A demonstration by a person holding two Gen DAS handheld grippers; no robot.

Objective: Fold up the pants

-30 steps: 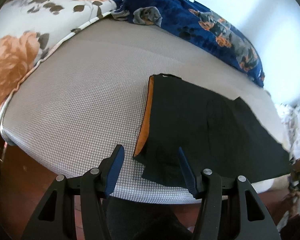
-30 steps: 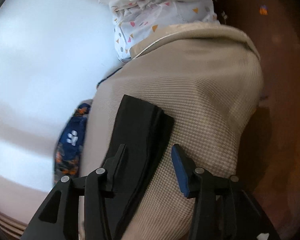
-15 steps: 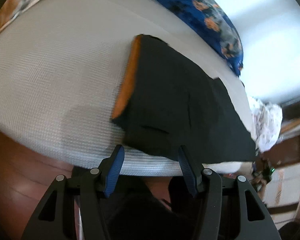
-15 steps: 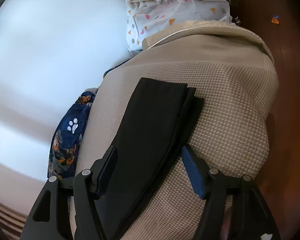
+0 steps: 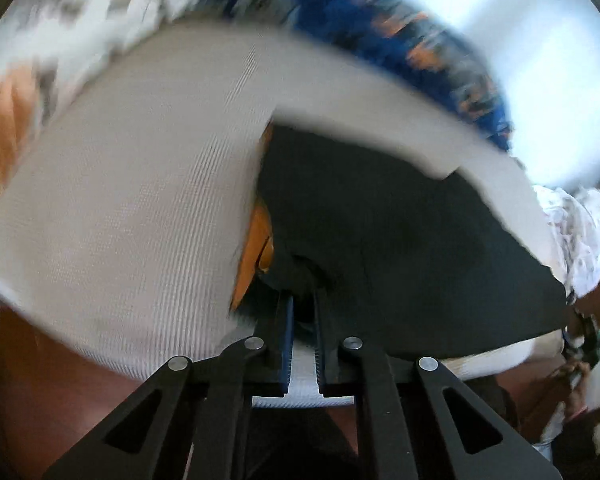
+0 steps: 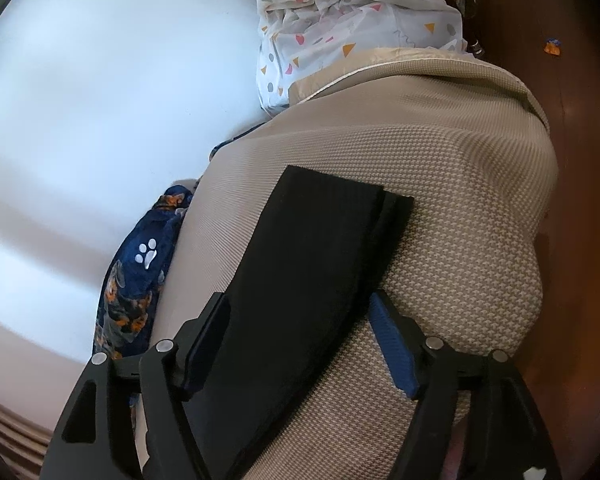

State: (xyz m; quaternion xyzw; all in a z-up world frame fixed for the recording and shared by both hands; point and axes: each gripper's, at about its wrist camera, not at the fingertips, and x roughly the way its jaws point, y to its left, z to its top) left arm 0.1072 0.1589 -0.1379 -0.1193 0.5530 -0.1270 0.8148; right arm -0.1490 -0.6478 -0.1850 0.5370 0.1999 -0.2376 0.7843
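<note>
1. Beige waffle-weave bed cover (image 6: 460, 208) fills both wrist views, with a pale wall behind, a blue pet-print blanket (image 6: 140, 280) along the far edge and a white confetti-print bundle (image 6: 340, 20) at one end.
2. On the bed lie the black pants (image 5: 400, 240) — already laid leg over leg in a long strip, orange lining (image 5: 256, 248) showing at the waist end, near the bed's front edge.
3. What has changed at the left gripper (image 5: 303, 304): half a second ago its blue pads stood wide over the waist corner; now they are clenched, with black fabric puckered up between them. The left view is badly smeared, so how much cloth is caught I can only guess — it looks like a fold at the corner beside the lining.
4. The right gripper (image 6: 300, 340) has just been opening; its jaws now stand released, straddling the leg end of the strip without pressing it.
5. Meaning for the task: one end is secured and the other is not yet gripped, so the next fold probably waits on the right side pinching too.
</note>
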